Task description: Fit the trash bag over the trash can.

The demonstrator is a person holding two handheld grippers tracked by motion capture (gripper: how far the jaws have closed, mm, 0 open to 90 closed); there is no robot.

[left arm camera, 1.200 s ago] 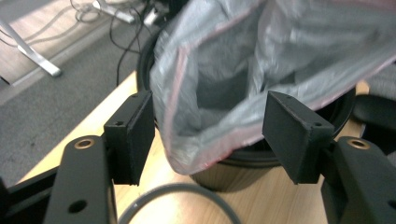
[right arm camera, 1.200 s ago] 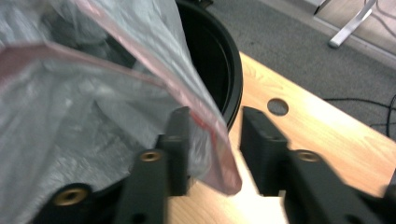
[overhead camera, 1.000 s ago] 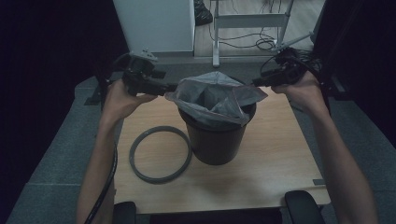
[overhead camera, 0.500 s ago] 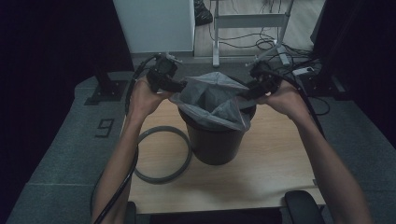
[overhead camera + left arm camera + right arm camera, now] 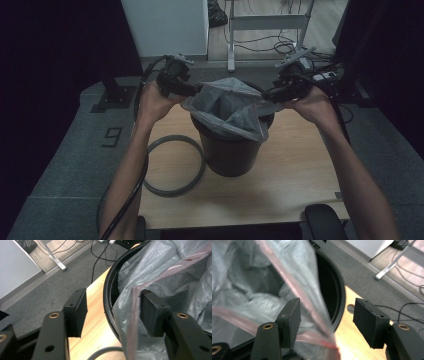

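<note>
In the high view, nearest to the person, a grey ring (image 5: pixel 174 166) lies flat on the wooden table (image 5: pixel 295 175), at about 8 o'clock from the black bin (image 5: pixel 233 150), close beside it; the front and right parts of the table are bare. The bin stands near the middle of the table, and a grey plastic bag (image 5: pixel 230 107) sits in its mouth with the edge partly hanging over the rim. The left gripper (image 5: pixel 192 90) is at 10 o'clock of the bin and the right gripper (image 5: pixel 267 94) at 2 o'clock, both at the bag's edge. The left gripper view adds what the high view hides: the jaws are spread, one pad inside the bag behind its pink-striped edge (image 5: pixel 135 322), the other outside over the table edge, and the bin's rim (image 5: pixel 108 302) passes between them. In the right gripper view the jaws are also spread, the bag's edge (image 5: pixel 312 302) rising between them; a press on it I cannot tell. Beyond the table lies grey floor with cables (image 5: pixel 280 45)
</note>
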